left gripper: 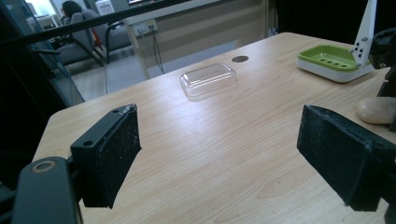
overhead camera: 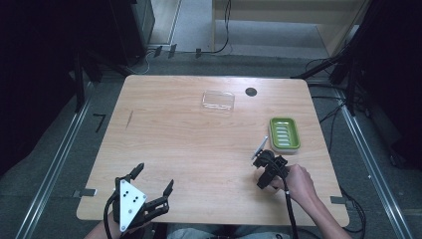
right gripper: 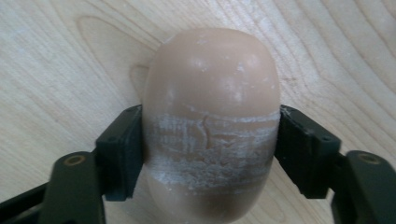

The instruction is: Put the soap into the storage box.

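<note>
A tan oval soap bar [right gripper: 210, 93], scuffed white across its middle, lies on the wooden table [overhead camera: 199, 149]. My right gripper [right gripper: 210, 144] is shut on it, a black pad pressed to each side. In the high view the right gripper [overhead camera: 264, 172] points down at the table's right front, held by a hand [overhead camera: 300, 183]. A green soap dish [overhead camera: 284, 133] on a white base sits just beyond it. A clear plastic lid [overhead camera: 218, 100] lies at the far middle. My left gripper [overhead camera: 155, 177] hovers open at the front left, nothing between its pads [left gripper: 114, 149].
A small dark round hole [overhead camera: 251, 91] is set in the table beside the lid. In the left gripper view, the lid [left gripper: 208, 79], the dish [left gripper: 331, 58] and the soap [left gripper: 377, 109] lie ahead. Cables run across the floor behind the table.
</note>
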The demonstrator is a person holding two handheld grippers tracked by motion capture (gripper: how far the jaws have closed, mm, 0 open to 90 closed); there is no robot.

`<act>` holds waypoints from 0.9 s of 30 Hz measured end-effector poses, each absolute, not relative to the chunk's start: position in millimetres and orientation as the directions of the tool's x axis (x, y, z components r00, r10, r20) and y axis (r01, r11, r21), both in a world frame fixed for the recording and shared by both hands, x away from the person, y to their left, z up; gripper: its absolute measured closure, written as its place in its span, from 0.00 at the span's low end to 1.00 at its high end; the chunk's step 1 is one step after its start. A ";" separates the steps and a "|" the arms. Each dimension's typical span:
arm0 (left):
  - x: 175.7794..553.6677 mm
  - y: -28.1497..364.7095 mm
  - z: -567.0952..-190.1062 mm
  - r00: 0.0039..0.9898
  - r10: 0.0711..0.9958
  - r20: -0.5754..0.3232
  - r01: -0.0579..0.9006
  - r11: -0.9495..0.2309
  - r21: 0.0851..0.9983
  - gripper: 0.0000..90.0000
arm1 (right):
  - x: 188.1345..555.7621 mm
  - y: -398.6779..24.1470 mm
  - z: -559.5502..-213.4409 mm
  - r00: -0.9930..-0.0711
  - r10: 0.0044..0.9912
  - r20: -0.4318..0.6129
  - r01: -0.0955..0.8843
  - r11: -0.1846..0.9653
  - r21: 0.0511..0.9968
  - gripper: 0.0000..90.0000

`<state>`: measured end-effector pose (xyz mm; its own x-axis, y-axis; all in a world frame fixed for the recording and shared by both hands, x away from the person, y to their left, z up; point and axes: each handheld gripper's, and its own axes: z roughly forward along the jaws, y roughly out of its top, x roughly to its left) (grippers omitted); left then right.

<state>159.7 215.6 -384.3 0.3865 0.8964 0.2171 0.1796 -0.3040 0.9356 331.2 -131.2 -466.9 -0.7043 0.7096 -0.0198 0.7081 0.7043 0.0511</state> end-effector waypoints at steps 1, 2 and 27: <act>159.6 215.5 -384.3 0.387 0.896 0.217 0.179 -0.304 0.936 0.15 | 331.3 -131.4 -466.5 -0.707 0.707 -0.014 0.706 0.707 0.049 0.36; 159.7 215.3 -384.4 0.387 0.896 0.218 0.179 -0.304 0.936 0.15 | 331.3 -131.4 -466.5 -0.706 0.708 -0.013 0.707 0.705 0.050 0.36; 158.8 215.0 -384.4 0.388 0.894 0.226 0.170 -0.311 0.935 0.15 | 333.8 -140.2 -459.6 -0.686 0.728 -0.022 0.727 0.686 0.040 0.37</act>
